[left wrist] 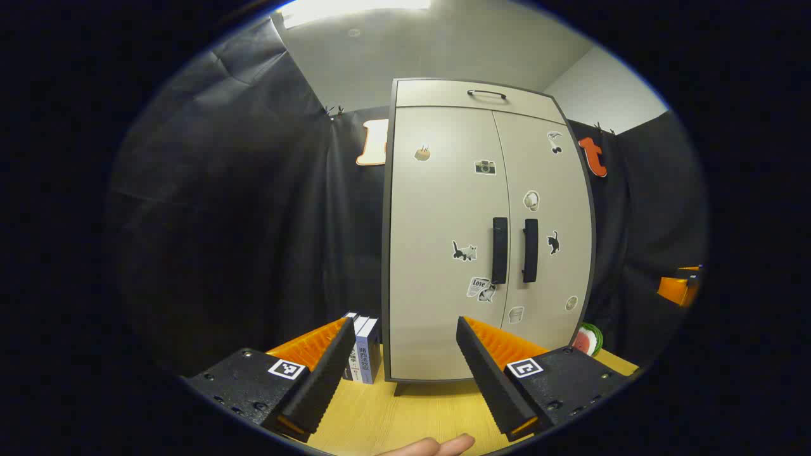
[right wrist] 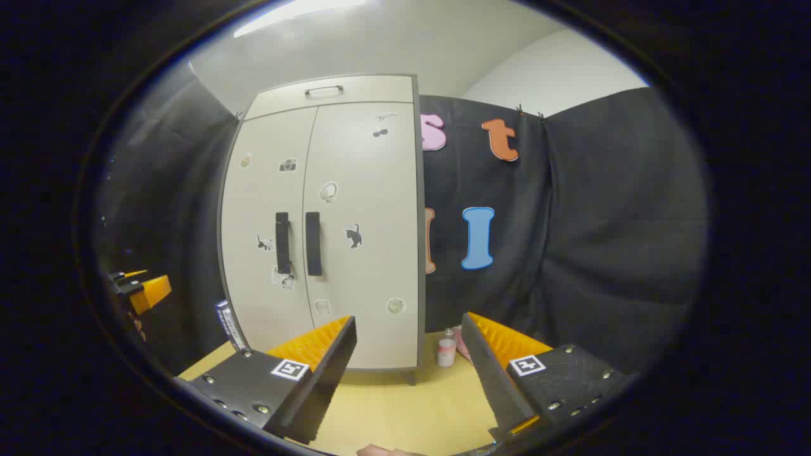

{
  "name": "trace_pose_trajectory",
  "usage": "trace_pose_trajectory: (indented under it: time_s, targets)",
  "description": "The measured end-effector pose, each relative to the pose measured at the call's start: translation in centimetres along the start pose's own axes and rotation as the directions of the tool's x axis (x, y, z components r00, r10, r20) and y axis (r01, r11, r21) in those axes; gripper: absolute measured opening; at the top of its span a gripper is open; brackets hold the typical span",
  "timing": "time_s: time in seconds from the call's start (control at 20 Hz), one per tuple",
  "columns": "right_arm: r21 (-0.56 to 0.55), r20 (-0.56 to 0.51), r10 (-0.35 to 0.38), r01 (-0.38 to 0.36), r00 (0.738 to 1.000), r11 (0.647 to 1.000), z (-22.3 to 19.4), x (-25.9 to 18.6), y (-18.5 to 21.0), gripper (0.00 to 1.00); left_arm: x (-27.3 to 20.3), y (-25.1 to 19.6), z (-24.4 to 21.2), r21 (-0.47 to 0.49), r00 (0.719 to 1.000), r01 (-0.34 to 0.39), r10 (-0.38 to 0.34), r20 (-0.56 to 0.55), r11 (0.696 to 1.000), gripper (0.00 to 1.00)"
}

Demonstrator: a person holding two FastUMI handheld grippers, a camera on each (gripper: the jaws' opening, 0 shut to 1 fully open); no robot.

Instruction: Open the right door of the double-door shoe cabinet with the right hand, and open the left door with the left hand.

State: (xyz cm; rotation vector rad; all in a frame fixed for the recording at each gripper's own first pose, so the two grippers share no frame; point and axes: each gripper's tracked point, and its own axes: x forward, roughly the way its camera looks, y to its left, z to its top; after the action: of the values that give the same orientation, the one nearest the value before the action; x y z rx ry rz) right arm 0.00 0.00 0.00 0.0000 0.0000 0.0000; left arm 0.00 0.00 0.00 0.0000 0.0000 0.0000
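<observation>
Standing upright on the desk (left wrist: 405, 418), the shoe cabinet (left wrist: 443, 190) has both doors closed, its two dark handles side by side at the centre seam. Left hand-held gripper (left wrist: 405, 329) and right hand-held gripper (right wrist: 408, 326) each hang before the cabinet, fingers spread wide, holding nothing.

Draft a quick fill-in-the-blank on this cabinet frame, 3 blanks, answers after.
1. Both doors of the shoe cabinet are ____.
2. The two black door handles stand ____, side by side at the middle seam.
3. The left gripper and the right gripper both have their jaws ____, holding nothing.

Missing words: closed; upright; open
</observation>
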Motion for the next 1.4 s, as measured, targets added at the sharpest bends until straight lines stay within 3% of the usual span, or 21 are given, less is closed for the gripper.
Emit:
trace_pose_trajectory:
  time_s: [0.35, 0.55, 0.9, 1.4]
  targets:
    - [-0.008, -0.010, 0.035, -0.035, 0.999, 0.999, 0.0, 0.1, 1.0, 0.99, -0.9, 0.2, 0.1, -0.008, 1.000, 0.011, -0.011, -0.002, 1.000, 1.00]
    - [-0.039, 0.011, 0.011, -0.011, 1.000, 0.999, 0.3, 0.2, 0.6, 0.99, -1.8, 0.1, 0.1, 0.001, 1.000, 0.029, -0.029, 0.003, 1.000, 1.00]
    - [-0.034, 0.006, 0.031, -0.031, 0.999, 0.999, 0.4, 0.7, 1.7, 0.99, -2.5, 0.7, 0.4, -0.017, 0.999, 0.034, -0.034, 0.018, 0.999, 0.99]
    - [0.033, 0.041, 0.082, -0.083, 0.996, 0.996, 3.6, 7.5, 7.3, 0.99, -2.9, 2.0, -1.3, -0.015, 0.999, 0.042, -0.042, 0.000, 0.999, 1.00]
